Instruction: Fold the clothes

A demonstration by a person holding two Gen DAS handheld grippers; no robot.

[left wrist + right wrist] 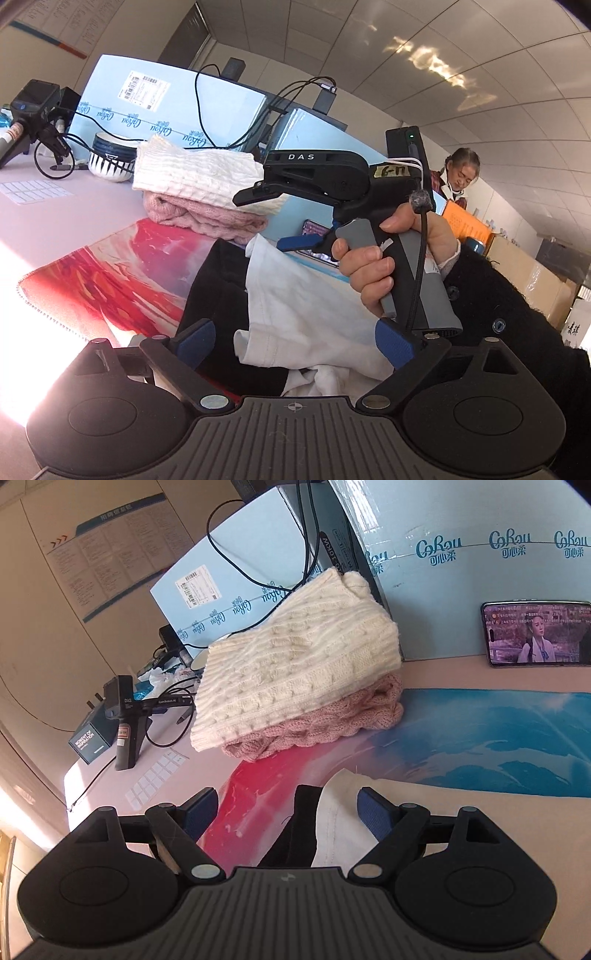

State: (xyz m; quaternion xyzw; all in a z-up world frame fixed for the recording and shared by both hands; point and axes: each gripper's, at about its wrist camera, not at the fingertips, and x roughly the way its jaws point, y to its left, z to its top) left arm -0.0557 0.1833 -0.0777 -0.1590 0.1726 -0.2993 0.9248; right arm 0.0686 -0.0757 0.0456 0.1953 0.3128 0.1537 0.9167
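A: Your left gripper (293,341) stands wide open. The black and white garment (295,295) lies between its blue pads (393,343), but they do not press on it, so you hold nothing there.

B: And the right one?

A: Your right gripper (286,810) is also open wide. The edge of the same garment, black fabric beside white fabric, sits between its fingers, loose. The garment rests on the red and blue mat (480,731), close to you.

B: So what can go wrong now?

A: I see 3 risks. First, the cloth is bunched under the left gripper, so if you close there, you may pinch 2 layers together and the fold becomes crooked. Second, your right hand (388,258) is very near the left gripper's fingers; if both move inward, the 2 tools may knock each other.

B: And the third?

A: The stack behind: the cream knitted sweater (295,672) lies on the pink knitted sweater (332,720), and it overhangs on 1 side. If you swing the garment toward it, you may push the stack over. The phone (535,633) leans against the blue box (461,590), and it could also fall with a wide sweep.
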